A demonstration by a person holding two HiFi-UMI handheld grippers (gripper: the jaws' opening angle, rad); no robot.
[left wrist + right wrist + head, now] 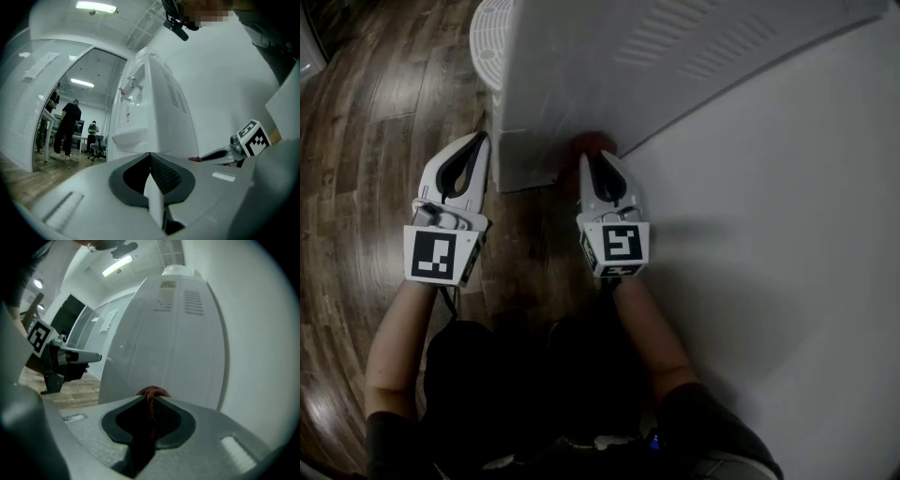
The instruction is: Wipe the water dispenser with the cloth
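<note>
The right gripper (600, 157) is pinched tight on a bunched red cloth (592, 142), so the wad pokes past its tips, ready to rub. The white water dispenser (675, 66) stands against the wall (787, 234), and the cloth sits low at its side panel, touching or nearly so. The left gripper (475, 142), jaws together and empty, waits just beside the cabinet's corner. Both forearms (394, 347) reach forward, grippers parallel

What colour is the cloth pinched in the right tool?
Dark red; the cloth shows best in the right gripper view.
</note>
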